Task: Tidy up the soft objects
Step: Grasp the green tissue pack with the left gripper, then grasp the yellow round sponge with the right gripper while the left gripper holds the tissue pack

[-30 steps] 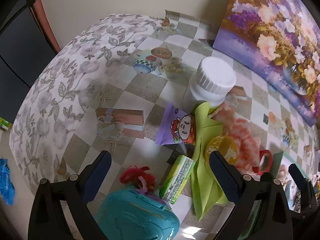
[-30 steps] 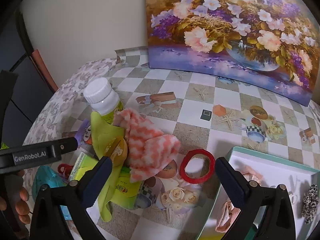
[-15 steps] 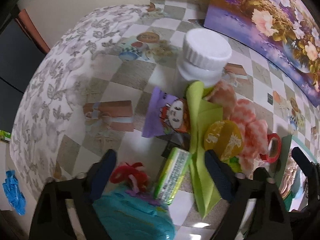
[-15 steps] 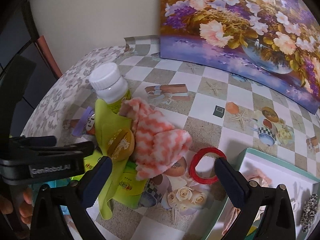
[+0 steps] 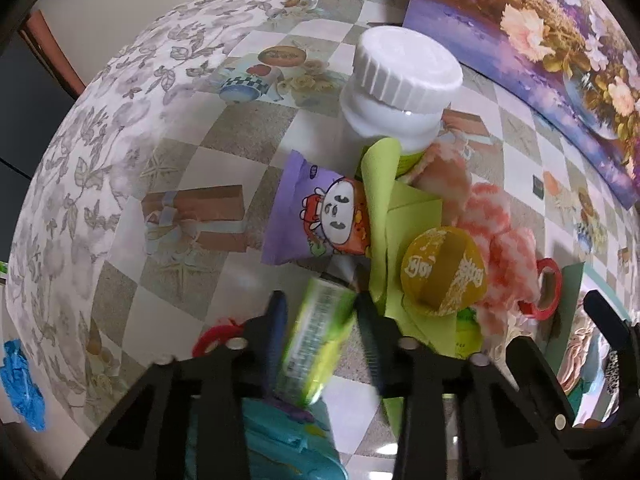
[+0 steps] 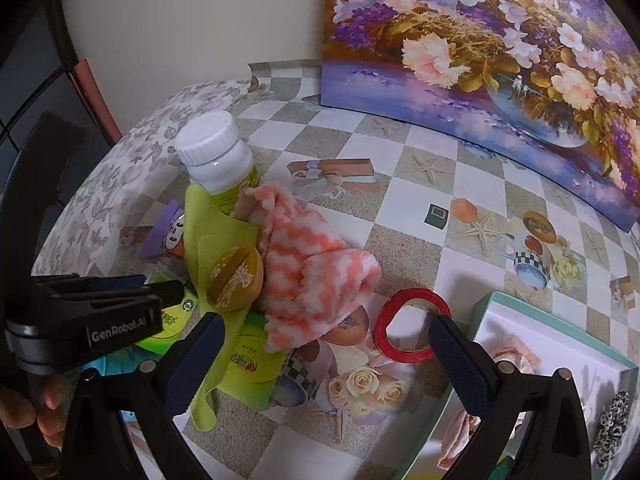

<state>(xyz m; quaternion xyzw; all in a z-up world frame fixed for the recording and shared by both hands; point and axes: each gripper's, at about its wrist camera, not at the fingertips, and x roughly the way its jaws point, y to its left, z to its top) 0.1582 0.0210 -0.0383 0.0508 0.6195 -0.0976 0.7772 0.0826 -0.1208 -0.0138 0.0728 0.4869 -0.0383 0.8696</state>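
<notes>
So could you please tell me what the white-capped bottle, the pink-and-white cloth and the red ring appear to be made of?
Bottle: looks like glossy white plastic; ribbed cap, bright highlight on the shoulder.
Cloth: fluffy fleece or microfibre, matte; fuzzy pile and soft folds.
Ring: unclear, perhaps a smooth plastic band or tape roll; thin, even red wall.

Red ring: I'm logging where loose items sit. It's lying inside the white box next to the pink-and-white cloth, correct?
Not inside: the red ring lies on the tablecloth outside the white box, next to the pink-and-white cloth. The right wrist view shows it.
</notes>
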